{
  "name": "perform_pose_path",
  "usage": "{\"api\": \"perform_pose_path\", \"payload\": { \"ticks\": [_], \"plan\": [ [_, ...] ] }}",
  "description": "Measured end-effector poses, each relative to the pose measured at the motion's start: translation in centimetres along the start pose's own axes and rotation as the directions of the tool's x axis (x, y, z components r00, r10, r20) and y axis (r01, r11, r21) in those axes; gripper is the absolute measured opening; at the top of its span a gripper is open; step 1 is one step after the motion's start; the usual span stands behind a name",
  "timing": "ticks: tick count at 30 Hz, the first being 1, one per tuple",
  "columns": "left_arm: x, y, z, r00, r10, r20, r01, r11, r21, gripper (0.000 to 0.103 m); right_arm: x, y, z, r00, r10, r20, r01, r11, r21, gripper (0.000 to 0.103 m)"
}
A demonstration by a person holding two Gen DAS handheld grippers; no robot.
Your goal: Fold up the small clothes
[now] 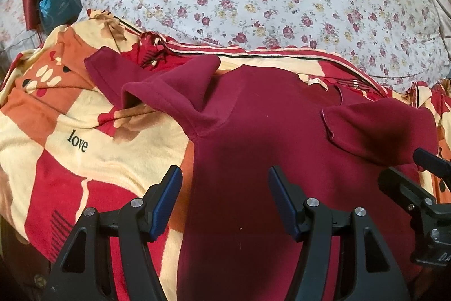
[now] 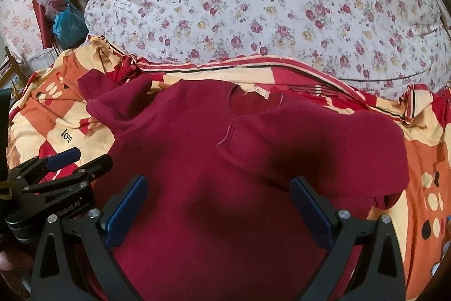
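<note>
While the sweater lies on the blanket, one sleeve is folded in. My left hand-held gripper and right hand-held gripper gape wide, empty.

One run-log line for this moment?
garment: dark red fleece top flat on patterned blanket | right sleeve folded in | left sleeve out | left gripper open | right gripper open
</note>
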State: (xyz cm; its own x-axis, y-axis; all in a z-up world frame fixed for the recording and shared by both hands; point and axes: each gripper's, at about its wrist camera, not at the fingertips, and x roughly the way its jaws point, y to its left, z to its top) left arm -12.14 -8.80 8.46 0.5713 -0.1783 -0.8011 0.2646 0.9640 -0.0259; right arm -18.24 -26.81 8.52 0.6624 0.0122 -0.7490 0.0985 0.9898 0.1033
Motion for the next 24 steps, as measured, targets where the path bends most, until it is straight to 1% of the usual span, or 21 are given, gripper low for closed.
{"api": "perform_pose_path", "payload": {
  "ticks": [15, 19, 24],
  "plan": [
    [1.1, 0.6, 0.7, 1.000, 0.016, -0.004, -0.016, 1.000, -0.019, 0.043, 1.7, 1.2, 0.7, 1.000, 0.013, -0.009, -0.013, 1.000, -0.012, 0.102],
    [1.5, 1.6, 1.1, 1.000, 0.028, -0.006, -0.028, 0.999, -0.041, 0.043, 2.5, 1.4, 0.8, 1.000, 0.015, -0.022, -0.016, 1.000, -0.016, 0.102],
    [2.1, 3.4, 2.2, 0.998, 0.060, -0.003, -0.060, 0.996, -0.070, 0.043, 3.4, 1.7, 0.6, 0.999, 0.028, -0.044, -0.029, 0.999, -0.018, 0.102]
  ]
}}
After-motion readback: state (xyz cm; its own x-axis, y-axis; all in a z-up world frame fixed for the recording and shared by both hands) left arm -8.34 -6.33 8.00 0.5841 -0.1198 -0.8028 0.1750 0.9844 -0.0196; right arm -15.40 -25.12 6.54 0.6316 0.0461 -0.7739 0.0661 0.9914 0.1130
